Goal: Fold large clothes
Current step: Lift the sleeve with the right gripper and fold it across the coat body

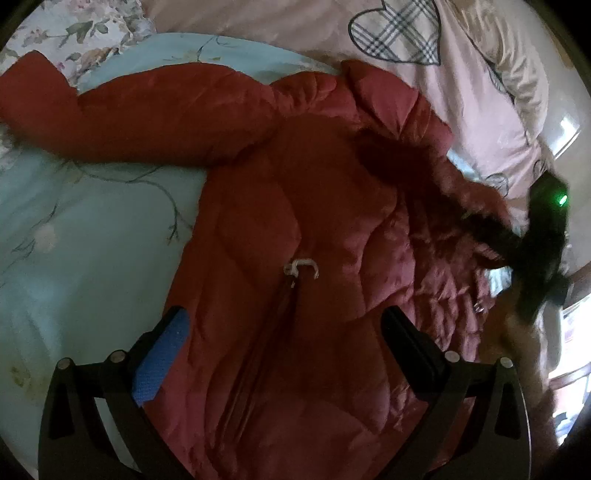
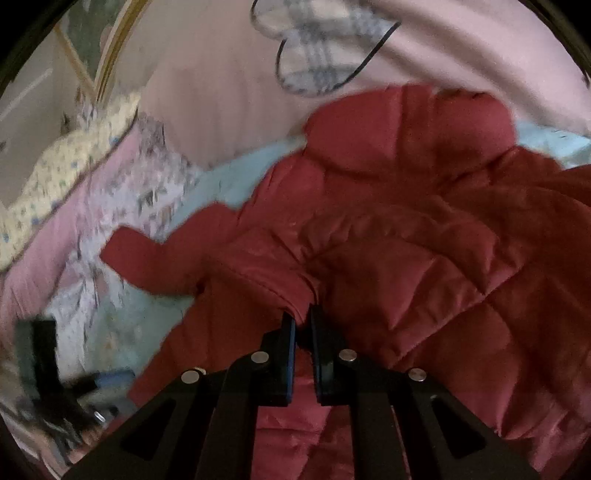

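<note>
Bed | red jacket flat | sleeve points left

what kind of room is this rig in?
Most likely a bedroom. The red puffer jacket lies on a bed with a light blue floral sheet, beside a pink quilt with plaid hearts and a floral pillow.

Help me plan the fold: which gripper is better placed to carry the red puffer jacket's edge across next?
Right. The right gripper is already shut on a seamed edge of the red puffer jacket. The left gripper is open above the zipper, gripping nothing.
</note>
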### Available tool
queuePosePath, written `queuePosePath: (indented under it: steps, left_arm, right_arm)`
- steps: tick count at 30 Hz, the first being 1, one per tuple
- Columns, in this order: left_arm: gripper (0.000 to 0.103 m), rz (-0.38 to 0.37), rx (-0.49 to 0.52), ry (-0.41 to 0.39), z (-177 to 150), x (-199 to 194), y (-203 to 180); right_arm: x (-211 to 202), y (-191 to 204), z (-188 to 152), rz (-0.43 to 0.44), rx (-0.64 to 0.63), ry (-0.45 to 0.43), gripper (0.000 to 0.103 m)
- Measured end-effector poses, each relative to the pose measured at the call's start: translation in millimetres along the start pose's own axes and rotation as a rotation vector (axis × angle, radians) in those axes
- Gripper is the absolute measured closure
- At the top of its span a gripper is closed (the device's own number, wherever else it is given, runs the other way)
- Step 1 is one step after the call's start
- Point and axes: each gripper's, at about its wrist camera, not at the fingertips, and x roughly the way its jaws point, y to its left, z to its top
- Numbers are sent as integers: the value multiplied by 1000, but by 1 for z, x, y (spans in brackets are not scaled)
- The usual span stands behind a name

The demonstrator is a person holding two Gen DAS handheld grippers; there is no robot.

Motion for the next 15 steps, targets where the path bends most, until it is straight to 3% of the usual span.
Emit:
queuePosePath:
  steps: [8,15]
  left_arm:
    - [0,-152,-84,21,60,20,14]
    - [0,-279,-171,144,113,81,16]
  right_arm:
    - [29,27,-13,67,-124,45,91]
    - [31,27,-18,73,-140,47,90]
